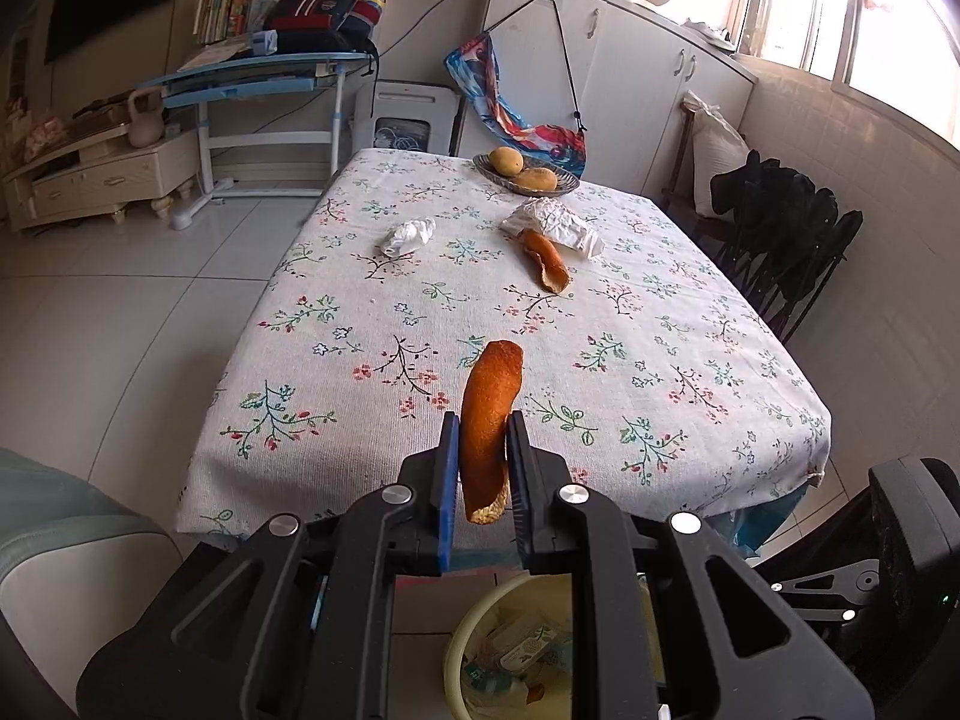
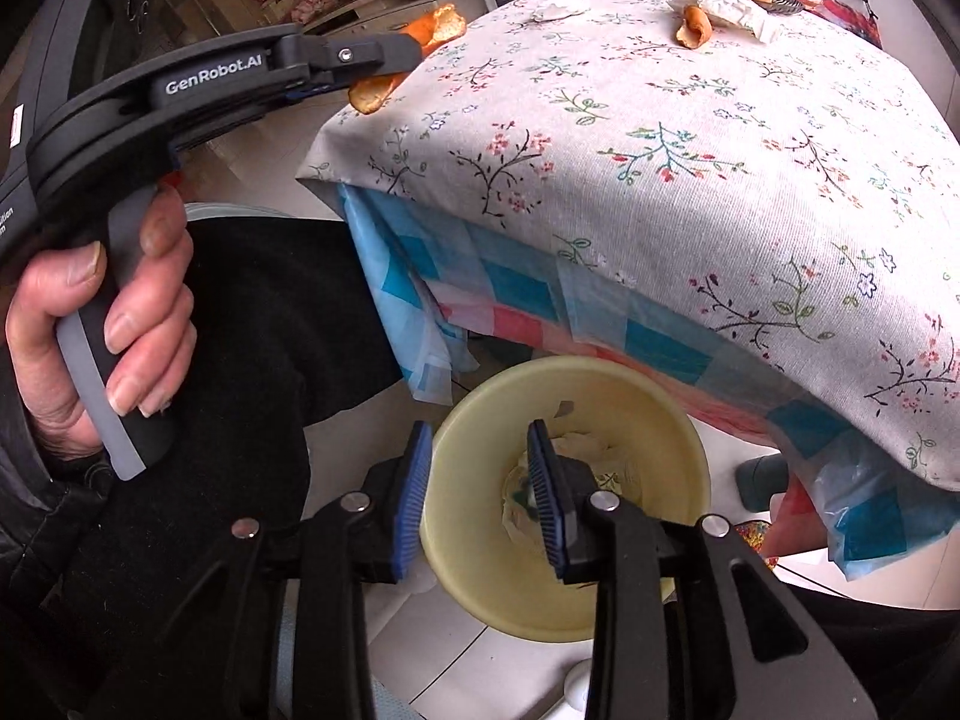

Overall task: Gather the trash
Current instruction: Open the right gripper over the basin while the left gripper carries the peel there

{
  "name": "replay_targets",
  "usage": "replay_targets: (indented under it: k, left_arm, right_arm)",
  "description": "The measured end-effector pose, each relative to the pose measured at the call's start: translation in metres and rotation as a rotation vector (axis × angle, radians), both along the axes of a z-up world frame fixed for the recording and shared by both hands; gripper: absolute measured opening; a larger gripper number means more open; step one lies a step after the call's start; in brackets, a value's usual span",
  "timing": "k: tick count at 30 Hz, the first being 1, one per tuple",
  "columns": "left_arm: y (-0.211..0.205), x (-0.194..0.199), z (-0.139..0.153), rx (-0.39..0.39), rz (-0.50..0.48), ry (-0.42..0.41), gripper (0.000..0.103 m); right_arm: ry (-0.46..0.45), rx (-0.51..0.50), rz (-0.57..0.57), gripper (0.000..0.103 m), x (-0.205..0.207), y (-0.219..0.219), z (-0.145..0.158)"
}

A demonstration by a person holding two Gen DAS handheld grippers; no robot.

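Note:
My left gripper (image 1: 483, 426) is shut on a long strip of orange peel (image 1: 489, 420), held upright in front of the near edge of the floral table (image 1: 660, 420). From the right wrist view the same peel (image 2: 384, 87) hangs from that gripper at the table's corner. My right gripper (image 2: 480, 438) is open over the rim of a pale yellow bin (image 2: 690, 450) on the floor, nothing between its blue pads. Paper trash lies in the bin. On the table lie a second peel (image 1: 546, 261), a crumpled tissue (image 1: 408, 235) and a crumpled white wrapper (image 1: 555, 222).
A dish with mangoes (image 1: 525, 171) sits at the table's far end. A black chair (image 1: 792, 240) stands at the right side. A hand (image 2: 102, 324) grips the left tool's handle, with a dark sleeve below. A blue checked plastic sheet (image 2: 522, 294) hangs under the cloth.

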State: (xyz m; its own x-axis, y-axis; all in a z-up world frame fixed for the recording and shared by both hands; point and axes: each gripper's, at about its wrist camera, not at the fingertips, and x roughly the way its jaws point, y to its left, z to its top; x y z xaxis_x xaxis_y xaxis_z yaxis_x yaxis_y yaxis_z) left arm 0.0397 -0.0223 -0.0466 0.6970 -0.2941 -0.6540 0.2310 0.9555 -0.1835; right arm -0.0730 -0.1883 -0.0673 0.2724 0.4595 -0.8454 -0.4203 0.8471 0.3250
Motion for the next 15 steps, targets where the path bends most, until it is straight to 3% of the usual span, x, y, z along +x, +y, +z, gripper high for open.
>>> replay_targets:
  k: [6,8,11,15]
  left_arm:
    - [-0.002,-0.004,0.000,0.003,-0.002,-0.001,0.015]
    - [-0.004,-0.007,0.000,0.005,-0.004,-0.002,0.015]
    - [-0.006,-0.011,-0.001,0.010,-0.010,-0.003,0.015]
    - [-0.011,-0.015,-0.002,0.019,-0.025,-0.005,0.015]
  right_arm:
    - [-0.054,0.038,-0.055,0.041,0.002,-0.011,0.013]
    - [-0.086,0.051,-0.085,0.048,0.002,-0.016,0.020]
    - [-0.137,0.073,-0.148,0.056,0.002,-0.026,0.030]
    - [-0.183,0.108,-0.250,0.059,0.004,-0.045,0.039]
